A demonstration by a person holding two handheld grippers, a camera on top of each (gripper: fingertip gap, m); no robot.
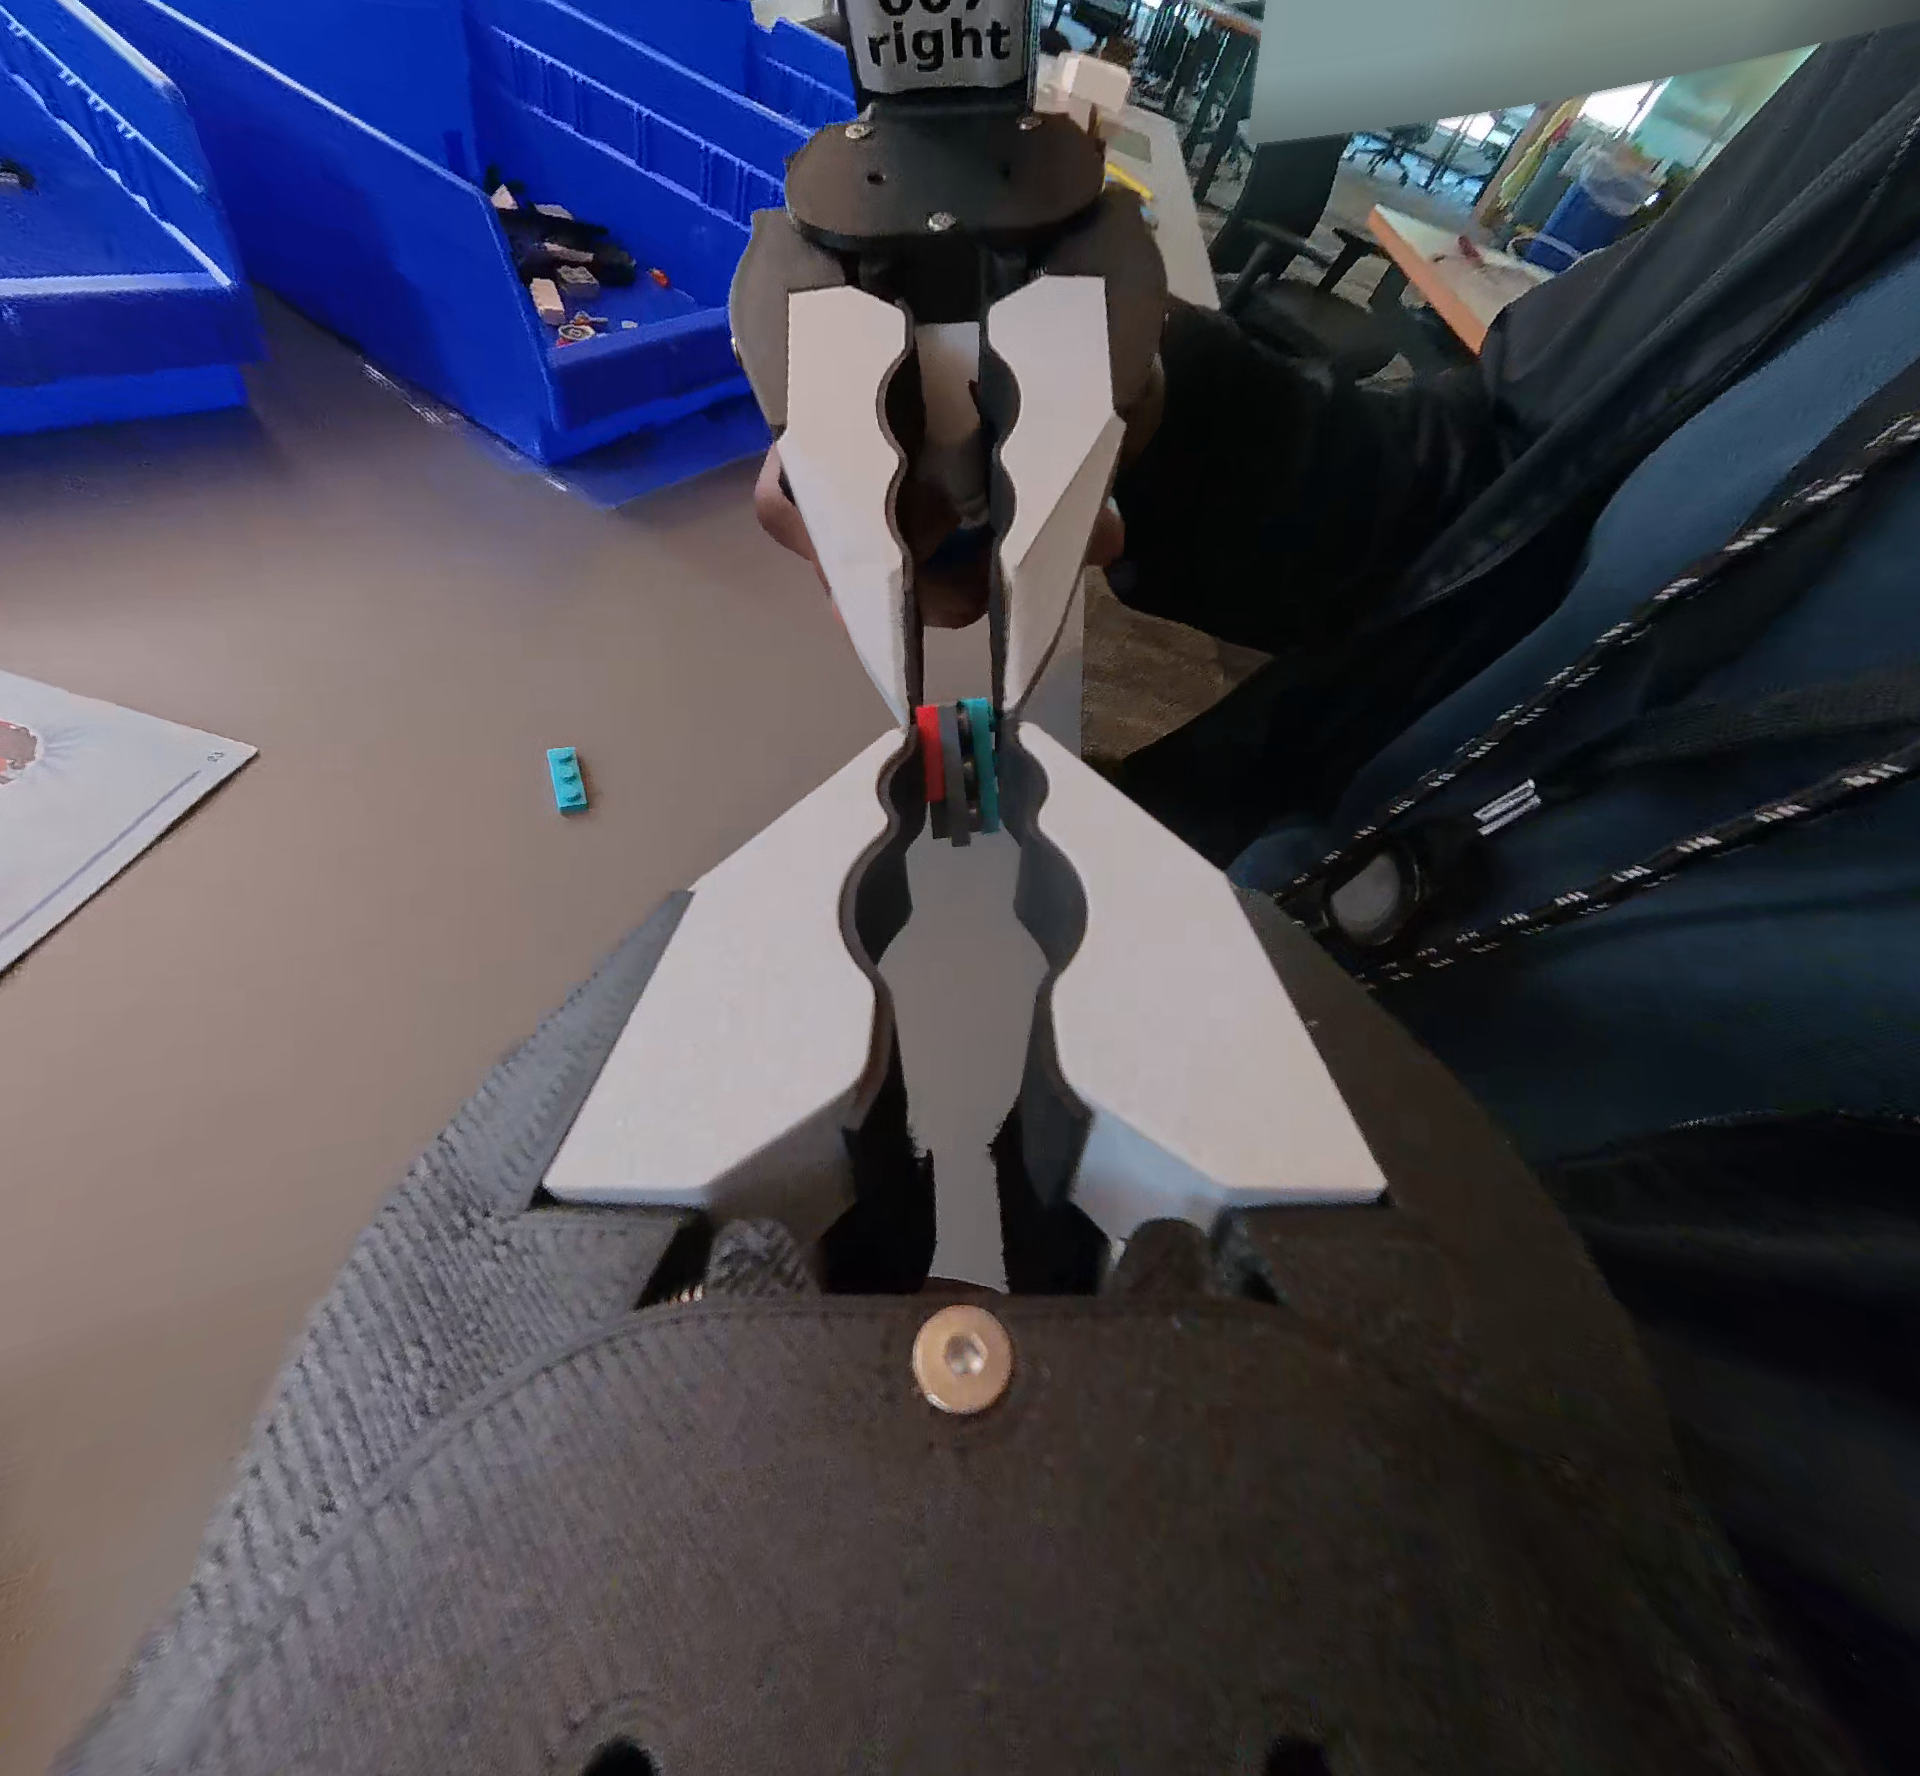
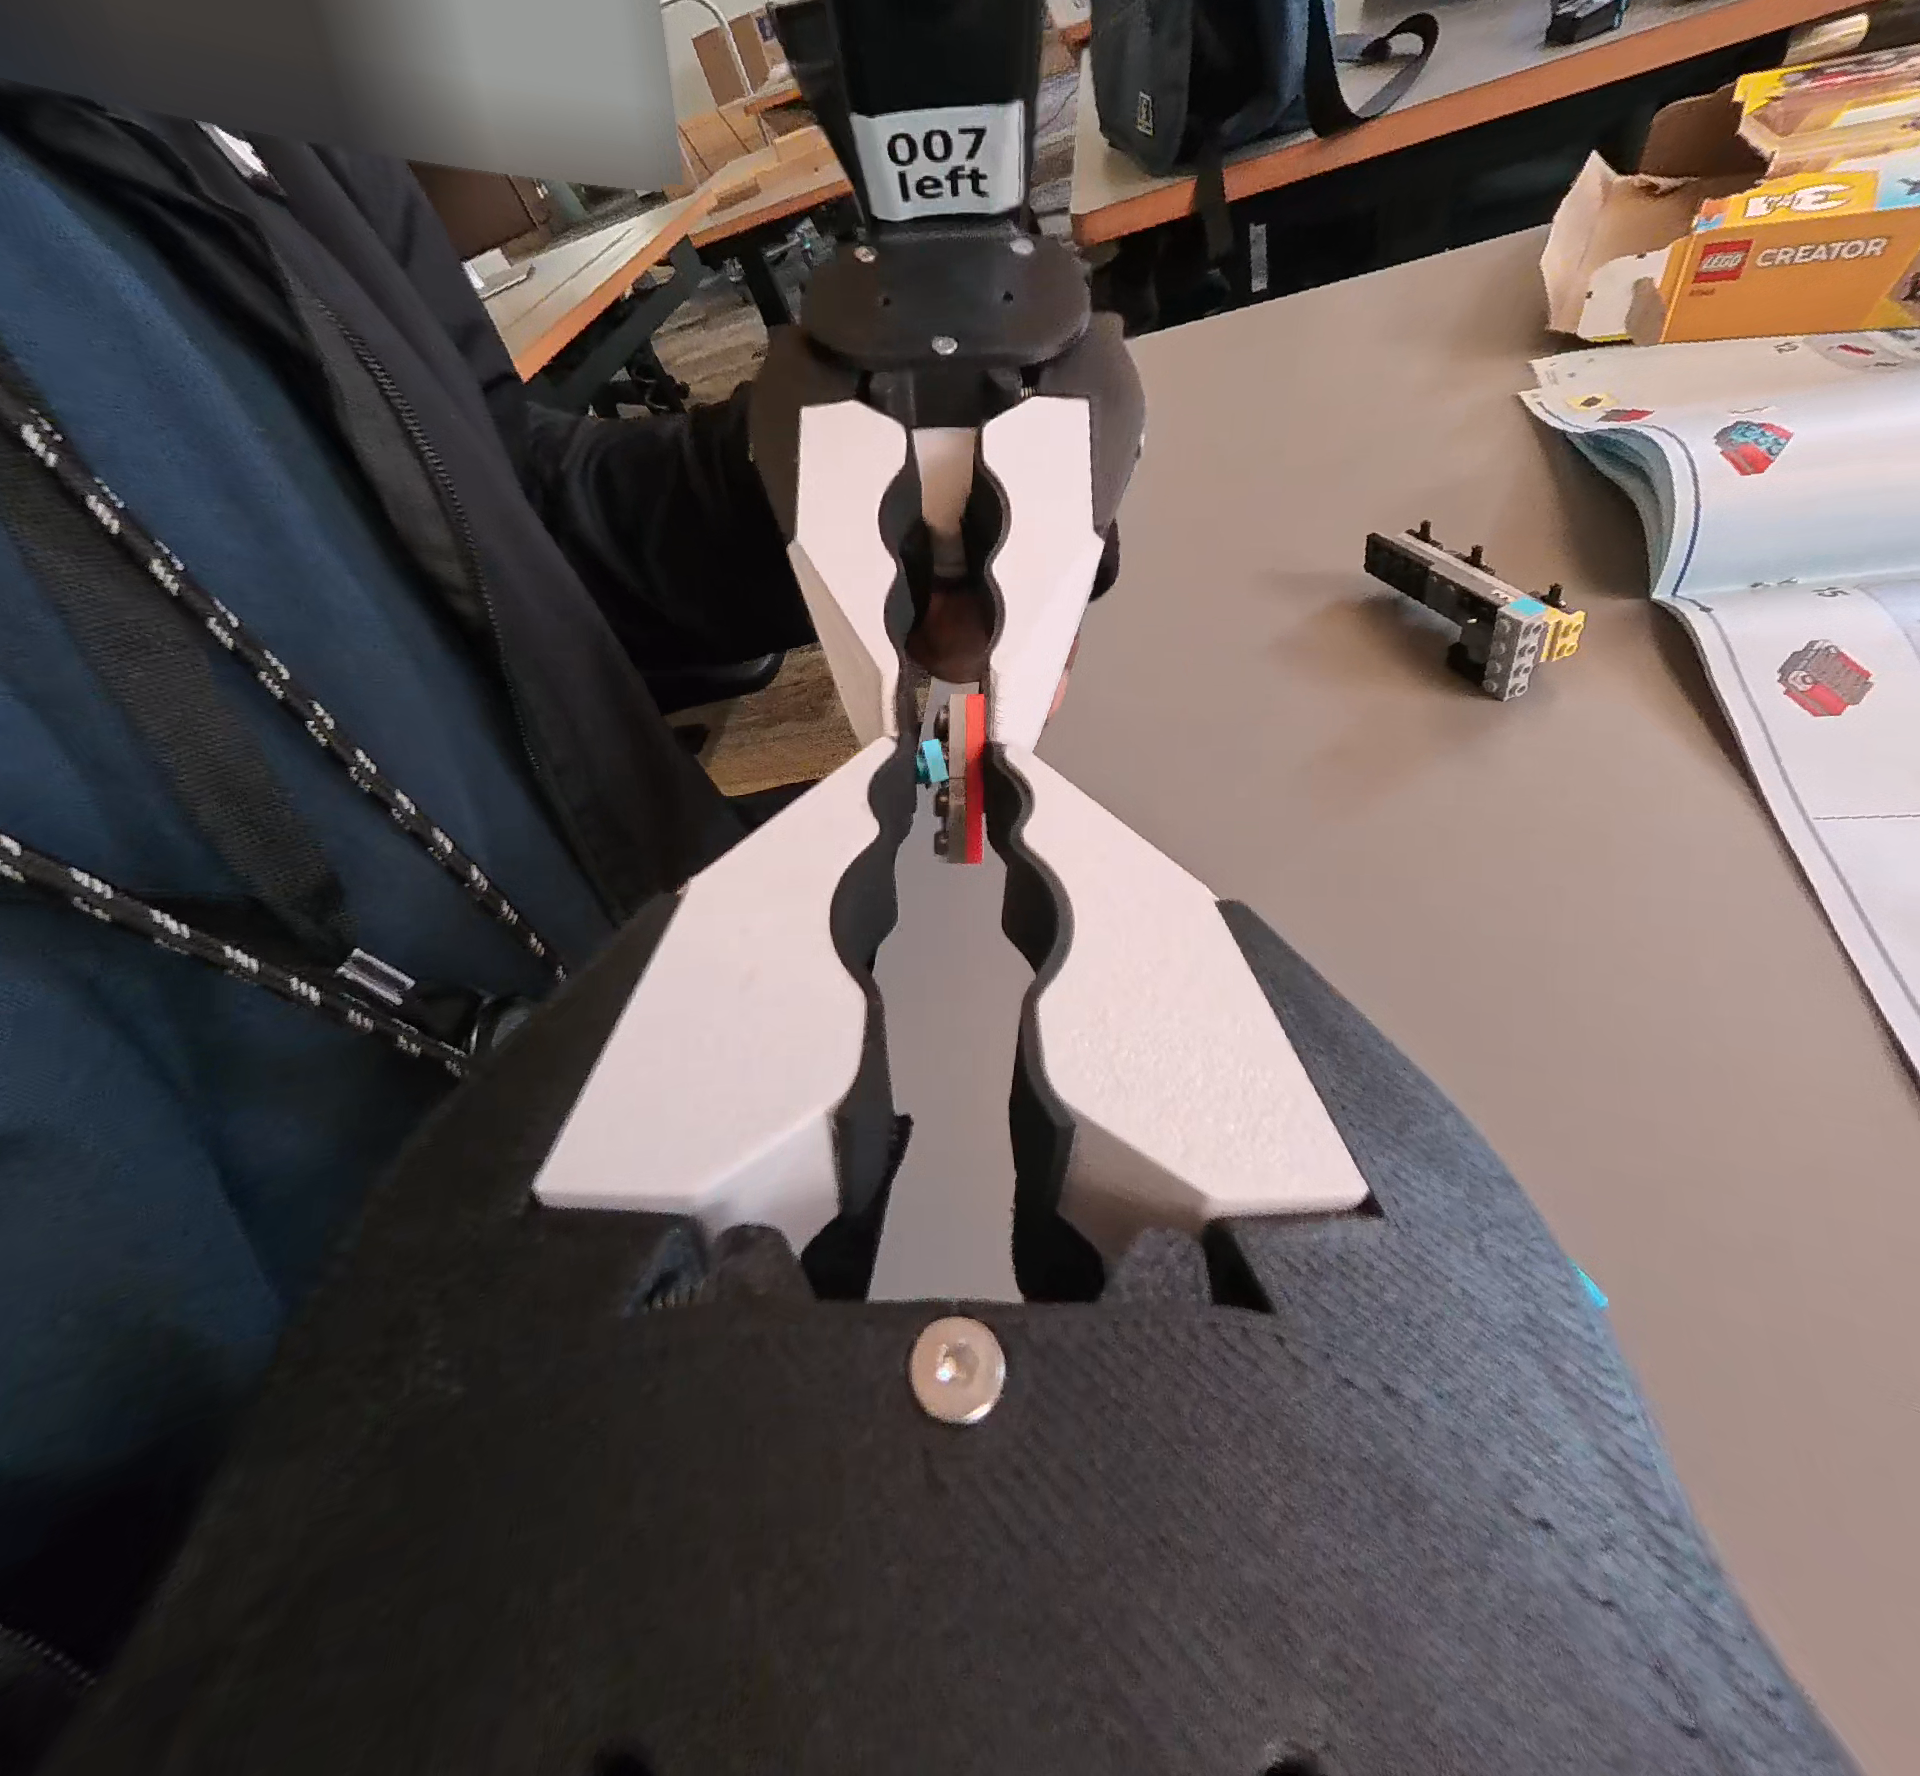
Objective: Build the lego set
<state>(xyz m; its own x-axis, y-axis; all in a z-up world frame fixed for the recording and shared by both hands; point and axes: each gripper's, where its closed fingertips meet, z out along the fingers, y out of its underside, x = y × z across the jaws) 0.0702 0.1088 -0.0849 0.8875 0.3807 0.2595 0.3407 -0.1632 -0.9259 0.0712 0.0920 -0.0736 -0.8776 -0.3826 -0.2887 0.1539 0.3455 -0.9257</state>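
Observation:
The two grippers meet tip to tip above the table's edge, both closed on a small stack of plates. The stack is red, grey, black and teal, held on edge. In the left wrist view my left gripper comes from below and my right gripper from above. In the right wrist view my right gripper pinches the stack, red side on the right, a small teal piece on the left. My left gripper holds its far end.
A loose teal plate lies on the brown table. Blue bins stand behind it, one holding loose pieces. A black and grey partial build, an open instruction booklet and a set box lie to the right. A person's dark jacket is close by. The grippers are tip to tip, or close to it.

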